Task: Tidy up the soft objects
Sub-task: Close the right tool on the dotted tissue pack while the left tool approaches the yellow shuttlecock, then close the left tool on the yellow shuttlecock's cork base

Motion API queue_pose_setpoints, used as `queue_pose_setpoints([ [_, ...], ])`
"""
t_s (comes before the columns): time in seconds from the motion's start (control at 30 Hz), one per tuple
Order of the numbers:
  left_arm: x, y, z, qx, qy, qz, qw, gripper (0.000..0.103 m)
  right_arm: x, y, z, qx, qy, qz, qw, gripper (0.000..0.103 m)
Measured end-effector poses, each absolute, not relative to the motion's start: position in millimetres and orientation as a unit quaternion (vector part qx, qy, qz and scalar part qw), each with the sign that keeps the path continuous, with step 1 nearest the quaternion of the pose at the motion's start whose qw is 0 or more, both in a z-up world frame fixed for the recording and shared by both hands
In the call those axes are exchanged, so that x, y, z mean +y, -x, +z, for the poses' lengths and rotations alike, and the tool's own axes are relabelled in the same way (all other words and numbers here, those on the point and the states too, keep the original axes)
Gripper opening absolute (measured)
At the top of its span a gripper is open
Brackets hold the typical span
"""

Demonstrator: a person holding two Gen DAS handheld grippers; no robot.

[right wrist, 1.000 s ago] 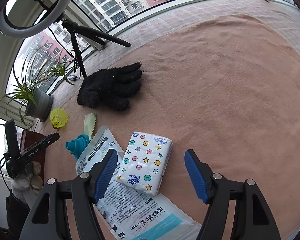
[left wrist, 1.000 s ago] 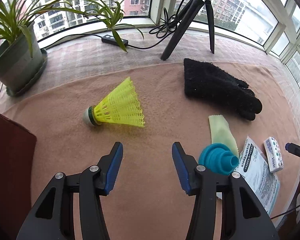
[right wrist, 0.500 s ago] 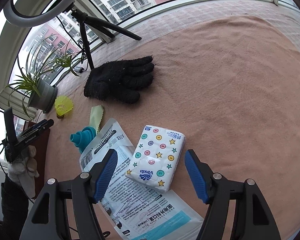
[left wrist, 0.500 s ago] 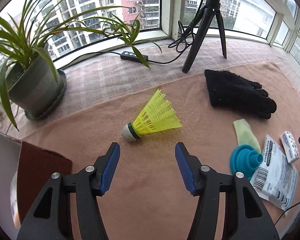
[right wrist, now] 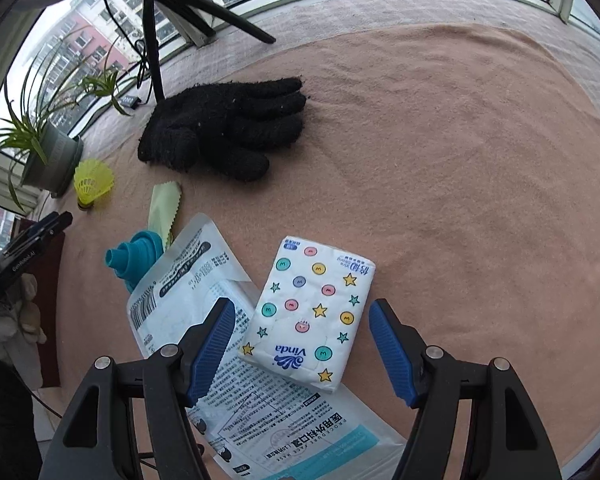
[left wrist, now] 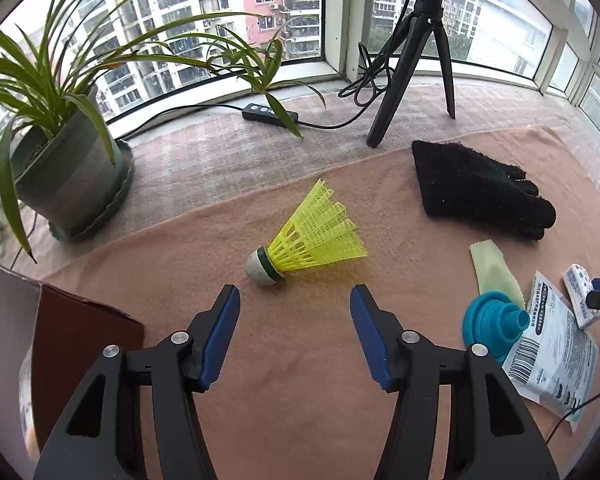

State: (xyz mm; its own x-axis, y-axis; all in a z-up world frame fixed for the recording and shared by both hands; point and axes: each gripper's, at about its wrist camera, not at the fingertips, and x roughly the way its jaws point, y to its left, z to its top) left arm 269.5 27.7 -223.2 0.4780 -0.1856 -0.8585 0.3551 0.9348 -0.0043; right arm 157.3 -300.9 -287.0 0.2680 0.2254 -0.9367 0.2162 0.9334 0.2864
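Observation:
A yellow shuttlecock (left wrist: 312, 240) lies on its side on the peach blanket (right wrist: 440, 140), cork end toward my left gripper (left wrist: 295, 294). That gripper is open just short of the cork, with nothing between its fingers. A black knit glove (left wrist: 476, 188) lies flat at the back right. My right gripper (right wrist: 302, 306) hangs open over a white tissue pack (right wrist: 312, 308) printed with dots and stars. The pack sits in the gap and neither pad touches it. It rests partly on a flat mask packet (right wrist: 204, 292).
A teal collapsible funnel (left wrist: 492, 324) and a pale green cloth (left wrist: 492, 268) lie beside the mask packet. A potted plant (left wrist: 68, 176), a tripod (left wrist: 412, 60) and a cabled switch (left wrist: 268, 114) stand along the window. A brown box (left wrist: 72, 344) sits at the left edge.
The left gripper's jaws have widened and it has swung left, bringing the shuttlecock straight ahead. The right gripper has shifted, and the tissue pack now lies centred between its fingers.

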Motion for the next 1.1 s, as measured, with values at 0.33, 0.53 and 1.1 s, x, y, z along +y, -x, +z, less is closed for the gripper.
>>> queue_pose_setpoints([
  [0.33,39,-251,-222,0.486,-0.046,-0.157,0.858,0.057,-311,-160,-299,0.613,-0.109,-0.009,0.782,0.059],
  [0.53,37,-260,-220,0.483,-0.058,-0.159,0.859,0.057,-313,-168,-304,0.613,-0.091,-0.009,0.785,0.049],
  [1.1,-17,-314,-245,0.511,-0.225,-0.192,0.807,0.066,-319,-157,-301,0.602,-0.117,0.015,0.789,0.05],
])
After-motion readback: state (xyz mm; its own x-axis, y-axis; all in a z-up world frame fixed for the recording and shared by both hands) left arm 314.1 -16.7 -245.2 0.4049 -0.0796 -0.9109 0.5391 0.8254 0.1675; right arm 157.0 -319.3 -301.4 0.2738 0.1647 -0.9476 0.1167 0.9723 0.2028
